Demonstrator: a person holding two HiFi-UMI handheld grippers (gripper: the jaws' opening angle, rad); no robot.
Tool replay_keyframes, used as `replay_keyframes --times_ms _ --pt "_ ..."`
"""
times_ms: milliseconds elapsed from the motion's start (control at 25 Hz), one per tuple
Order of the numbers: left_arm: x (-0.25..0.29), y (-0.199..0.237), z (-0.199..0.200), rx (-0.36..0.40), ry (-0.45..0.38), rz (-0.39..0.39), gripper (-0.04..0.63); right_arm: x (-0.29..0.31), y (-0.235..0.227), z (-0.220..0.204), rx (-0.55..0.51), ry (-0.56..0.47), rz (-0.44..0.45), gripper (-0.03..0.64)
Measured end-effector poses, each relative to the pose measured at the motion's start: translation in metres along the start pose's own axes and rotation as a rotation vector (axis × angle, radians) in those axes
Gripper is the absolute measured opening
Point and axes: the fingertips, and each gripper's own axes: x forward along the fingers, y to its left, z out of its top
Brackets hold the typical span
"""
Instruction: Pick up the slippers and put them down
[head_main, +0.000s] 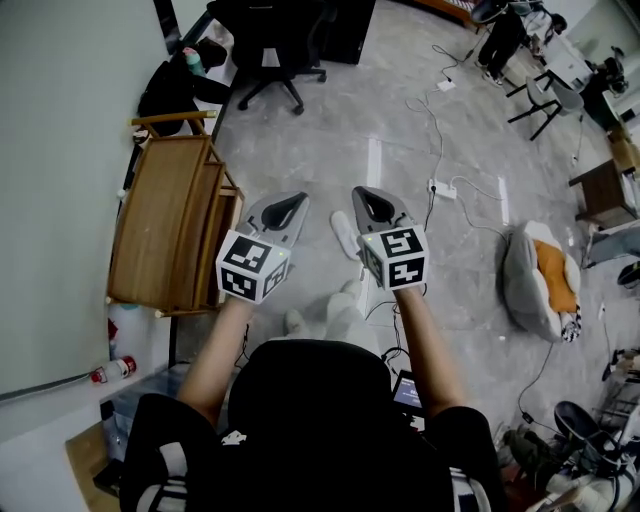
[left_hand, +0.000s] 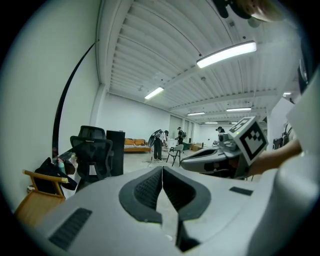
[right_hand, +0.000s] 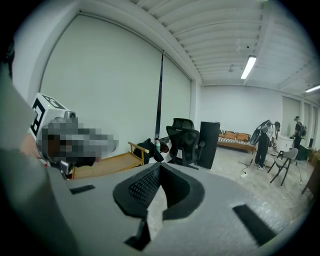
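Slipper (head_main: 344, 236), white and flat, lying on grey concrete floor (head_main: 400, 150), between the two raised grippers and touching neither. Left grey gripper (head_main: 292, 203) with marker cube: jaws closed together, nothing between them. Right grey gripper (head_main: 368, 197): jaws likewise closed, empty. Brown wooden slatted frame (head_main: 165, 225) standing at left, near white wall.
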Motion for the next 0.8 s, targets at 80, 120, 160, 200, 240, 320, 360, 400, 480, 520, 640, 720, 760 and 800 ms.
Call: replay_keyframes --times_ms 80,120,160,200,240,320,360,400,480,520,640,720,760,800 --pt "-0.006 -0.005 0.004 0.009 -0.001 -0.004 0.006 -0.008 0.005 0.004 -0.006 -0.011 -0.002 -0.002" --pt "-0.009 -0.006 0.007 0.013 -0.003 -0.005 0.006 -0.011 0.007 0.007 -0.011 -0.016 -0.002 -0.002" --pt "-0.011 -0.008 0.01 0.015 -0.008 -0.005 0.006 -0.014 0.008 0.009 -0.017 -0.019 -0.003 -0.002" --pt "-0.012 -0.009 0.013 0.017 -0.013 -0.005 0.006 -0.016 0.009 0.01 -0.024 -0.022 -0.004 -0.001" --pt "-0.014 -0.011 0.014 0.018 -0.018 -0.005 0.006 -0.018 0.01 0.011 -0.031 -0.023 -0.005 -0.002" --pt "-0.016 -0.016 0.017 0.022 -0.026 -0.009 0.006 -0.024 0.012 0.012 -0.045 -0.025 -0.006 -0.002" --pt "-0.018 -0.019 0.019 0.023 -0.032 -0.01 0.006 -0.028 0.013 0.012 -0.05 -0.027 -0.007 -0.002" --pt "-0.019 -0.022 0.021 0.023 -0.039 -0.011 0.006 -0.031 0.013 0.012 -0.055 -0.03 -0.008 -0.002" --pt "-0.021 -0.027 0.025 0.026 -0.053 -0.009 0.006 -0.038 0.013 0.013 -0.06 -0.039 -0.009 -0.002" --pt "-0.021 -0.03 0.027 0.03 -0.059 -0.008 0.006 -0.041 0.012 0.013 -0.063 -0.044 -0.009 -0.001" --pt "-0.02 -0.038 0.032 0.041 -0.067 -0.008 0.006 -0.049 0.008 0.015 -0.068 -0.055 -0.008 -0.001" --pt "-0.018 -0.045 0.036 0.043 -0.069 -0.008 0.006 -0.054 0.005 0.016 -0.065 -0.06 -0.006 -0.002" --pt "-0.017 -0.049 0.037 0.043 -0.07 -0.009 0.006 -0.057 0.003 0.017 -0.062 -0.064 -0.004 -0.001" --pt "-0.016 -0.054 0.039 0.044 -0.07 -0.011 0.007 -0.061 0.001 0.018 -0.059 -0.069 -0.003 -0.002"
